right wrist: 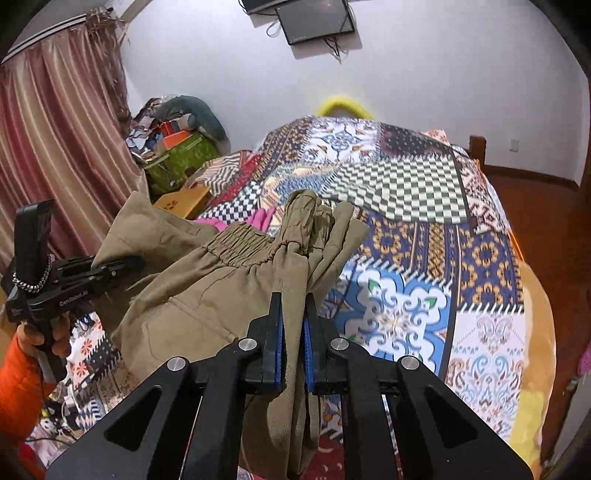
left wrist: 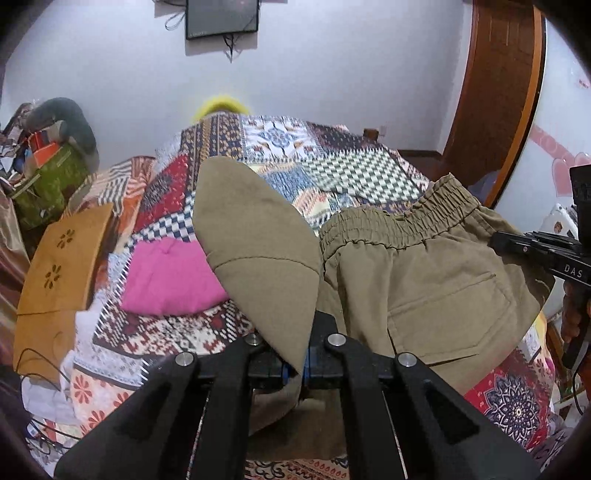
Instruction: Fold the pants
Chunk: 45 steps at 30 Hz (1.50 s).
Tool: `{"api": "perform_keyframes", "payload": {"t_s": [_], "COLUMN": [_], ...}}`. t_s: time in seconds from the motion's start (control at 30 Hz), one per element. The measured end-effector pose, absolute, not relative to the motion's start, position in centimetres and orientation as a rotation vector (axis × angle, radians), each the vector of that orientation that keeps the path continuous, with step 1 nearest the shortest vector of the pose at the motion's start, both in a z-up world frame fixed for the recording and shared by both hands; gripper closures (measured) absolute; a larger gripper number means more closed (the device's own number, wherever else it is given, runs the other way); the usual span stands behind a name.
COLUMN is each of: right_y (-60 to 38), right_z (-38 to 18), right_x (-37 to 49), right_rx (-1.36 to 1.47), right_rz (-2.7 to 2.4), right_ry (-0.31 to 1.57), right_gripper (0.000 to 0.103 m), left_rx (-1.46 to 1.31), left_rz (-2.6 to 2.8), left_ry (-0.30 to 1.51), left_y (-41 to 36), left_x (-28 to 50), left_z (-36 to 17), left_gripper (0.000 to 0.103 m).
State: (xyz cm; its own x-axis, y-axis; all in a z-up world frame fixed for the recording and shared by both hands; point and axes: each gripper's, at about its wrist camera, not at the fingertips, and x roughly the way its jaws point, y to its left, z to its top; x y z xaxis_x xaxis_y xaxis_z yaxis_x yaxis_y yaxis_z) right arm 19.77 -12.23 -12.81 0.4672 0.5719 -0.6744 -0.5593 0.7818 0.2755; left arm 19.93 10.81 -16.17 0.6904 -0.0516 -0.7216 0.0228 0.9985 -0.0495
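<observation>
**Khaki pants held up over a patchwork bed**

Above the patterned bedspread, both grippers hold the olive-khaki pants off the bed. The left gripper has its jaws closed on a folded edge of the fabric, which rises in a rounded flap in front of its camera. The right gripper is clamped on a bunched part of the cloth beside the elastic waistband, blue pads pressing the cloth from both sides.

Readable writing is sparse. From the left wrist, the right gripper's body shows white letters "DAS". From the right wrist, the left gripper's side reads "GenRobot.AI".

A pink garment lies on the bedspread to the left of the pants. A dark screen hangs on the wall; any lettering on its frame is too small to read.
</observation>
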Motion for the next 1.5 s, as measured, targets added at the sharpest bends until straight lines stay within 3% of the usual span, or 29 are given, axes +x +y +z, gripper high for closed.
{"api": "perform_keyframes", "payload": {"t_s": [0.4, 1.07, 1.3, 1.5], "right_y": [-7.5, 3.9, 6.3, 7.5], "right_z": [-10.1, -11.0, -13.5, -19.1], "right_x": [21.4, 28.5, 30.8, 32.0], "right_rx": [-0.024, -0.086, -0.096, -0.156], "right_rz": [0.744, 0.781, 0.767, 0.748], "right_ry": [0.746, 0.713, 0.746, 0.859], "right_gripper": [0.095, 0.095, 0.095, 0.095], "left_rx": [-0.036, -0.058, -0.067, -0.053], "left_rz": [0.020, 0.143, 0.159, 0.192], "left_ry": [0.749, 0.771, 0.827, 0.994], "left_y": [15.8, 26.1, 29.0, 30.8], "left_x": [21.4, 29.0, 32.1, 34.2], "left_z": [-13.4, -14.7, -18.5, -26.3], "left_gripper": [0.099, 0.099, 0.099, 0.098]}}
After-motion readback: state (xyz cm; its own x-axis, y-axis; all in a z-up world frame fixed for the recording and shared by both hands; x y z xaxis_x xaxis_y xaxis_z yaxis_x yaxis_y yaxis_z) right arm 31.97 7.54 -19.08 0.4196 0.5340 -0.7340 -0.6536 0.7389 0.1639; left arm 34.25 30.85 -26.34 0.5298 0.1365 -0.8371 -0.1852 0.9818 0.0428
